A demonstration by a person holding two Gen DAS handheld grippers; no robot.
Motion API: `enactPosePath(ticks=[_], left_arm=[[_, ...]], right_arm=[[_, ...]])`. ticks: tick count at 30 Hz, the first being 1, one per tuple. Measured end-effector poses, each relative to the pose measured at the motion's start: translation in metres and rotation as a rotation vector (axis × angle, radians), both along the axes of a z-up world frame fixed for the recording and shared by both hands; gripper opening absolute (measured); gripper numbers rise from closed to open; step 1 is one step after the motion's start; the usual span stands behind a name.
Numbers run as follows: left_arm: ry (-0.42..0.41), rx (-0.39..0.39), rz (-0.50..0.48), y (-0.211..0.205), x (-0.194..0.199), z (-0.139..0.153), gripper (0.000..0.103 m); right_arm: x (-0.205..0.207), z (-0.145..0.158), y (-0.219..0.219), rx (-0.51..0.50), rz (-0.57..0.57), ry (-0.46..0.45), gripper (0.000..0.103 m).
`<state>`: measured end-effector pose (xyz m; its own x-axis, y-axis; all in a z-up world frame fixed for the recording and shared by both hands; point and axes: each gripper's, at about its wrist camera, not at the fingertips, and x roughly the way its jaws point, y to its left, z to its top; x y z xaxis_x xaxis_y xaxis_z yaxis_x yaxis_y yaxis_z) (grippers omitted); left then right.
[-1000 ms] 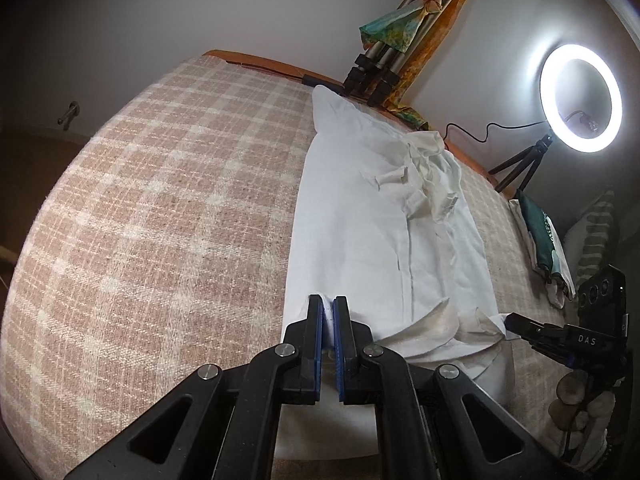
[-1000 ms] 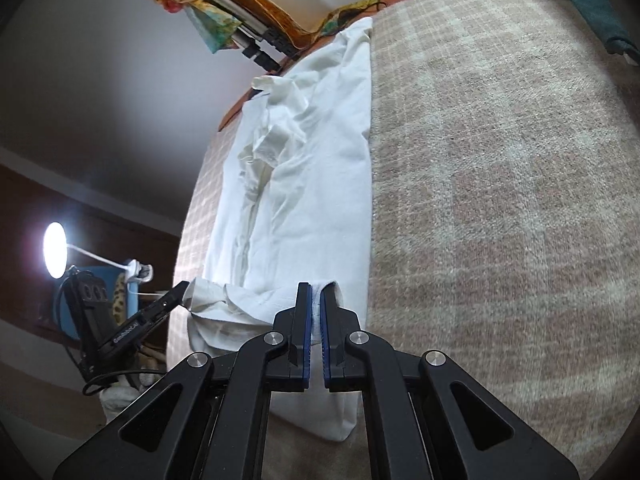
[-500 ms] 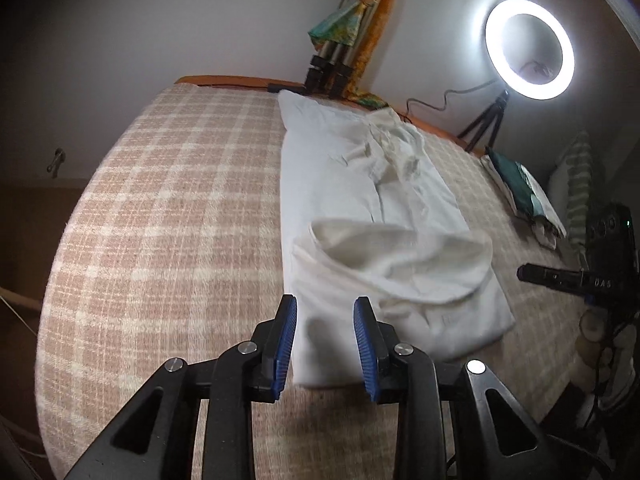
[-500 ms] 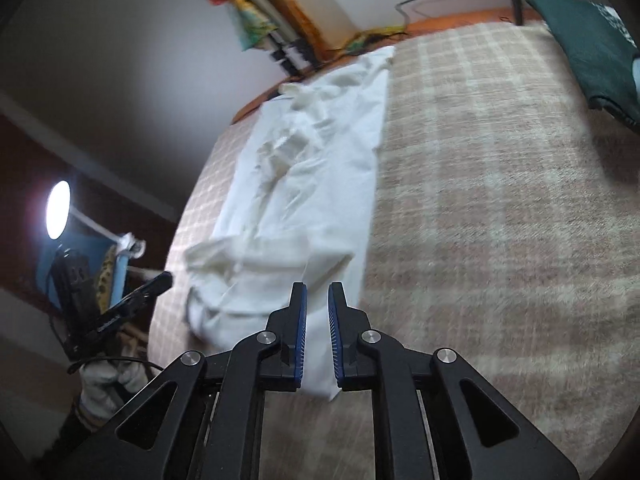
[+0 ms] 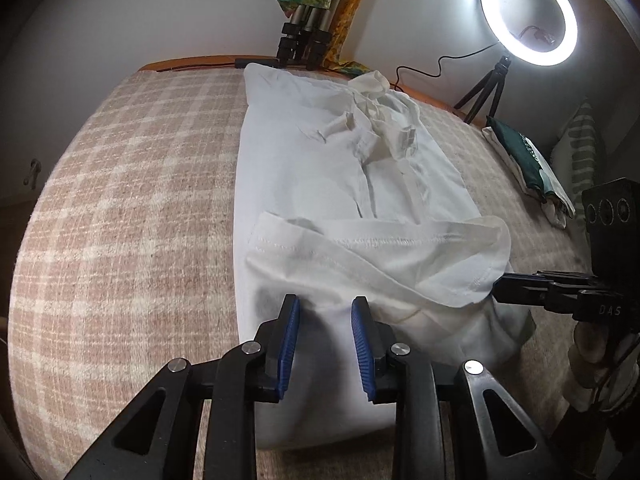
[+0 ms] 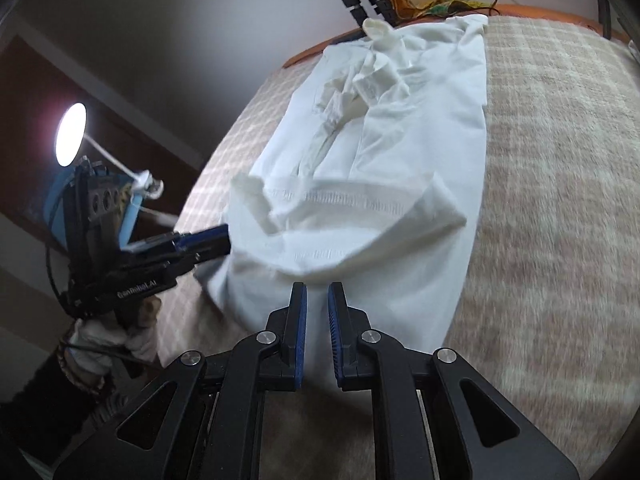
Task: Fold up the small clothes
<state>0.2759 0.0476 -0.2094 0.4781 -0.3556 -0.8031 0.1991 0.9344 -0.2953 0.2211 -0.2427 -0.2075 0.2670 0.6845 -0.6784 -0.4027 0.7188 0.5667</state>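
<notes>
A lit ring light [image 5: 529, 13] on a small tripod [image 5: 486, 90] stands against the pale wall [image 5: 160, 12], behind a checked beige blanket [image 5: 120, 220] (wooden edge beyond).

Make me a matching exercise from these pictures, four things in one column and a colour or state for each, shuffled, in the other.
1. white garment
2. ring light
3. checked blanket
4. left gripper

A. lit
B. jaws apart, nothing between them
C. near hem folded up over itself
D. pink and cream

Pairs: 1-C, 2-A, 3-D, 4-B
</notes>
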Motion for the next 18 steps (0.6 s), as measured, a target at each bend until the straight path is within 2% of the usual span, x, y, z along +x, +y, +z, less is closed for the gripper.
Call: enactPosePath(ticks=[2,6,8,9,10,12,15,18], left_arm=[[-0.023,0.022,0.025,0.003,0.007,0.001,0.028],[-0.068,0.027,0.086,0.020,0.012,0.008,0.033],[-0.079,0.026,0.095,0.029,0.014,0.008,0.039],[-0.080,0.029,0.096,0.032,0.015,0.008,0.039],[-0.078,0.024,0.093,0.034,0.017,0.006,0.039],[-0.075,0.016,0.084,0.035,0.019,0.004,0.039],[-0.087,0.012,0.057,0.027,0.020,0.003,0.039],[-0.110,0.057,0.019,0.013,0.019,0.001,0.038]], right_arm=[[0.014,0.001,-0.005,0.004,-0.042,-0.005,0.011],[0.027,0.012,-0.022,-0.079,-0.152,-0.069,0.011],[0.029,0.015,-0.029,-0.081,-0.165,-0.087,0.025],[0.028,0.017,-0.032,-0.094,-0.168,-0.108,0.041],[0.027,0.019,-0.034,-0.111,-0.174,-0.132,0.049],[0.026,0.020,-0.037,-0.138,-0.177,-0.157,0.049],[0.031,0.015,-0.037,-0.134,-0.170,-0.142,0.049],[0.032,0.012,-0.035,-0.134,-0.155,-0.147,0.049]])
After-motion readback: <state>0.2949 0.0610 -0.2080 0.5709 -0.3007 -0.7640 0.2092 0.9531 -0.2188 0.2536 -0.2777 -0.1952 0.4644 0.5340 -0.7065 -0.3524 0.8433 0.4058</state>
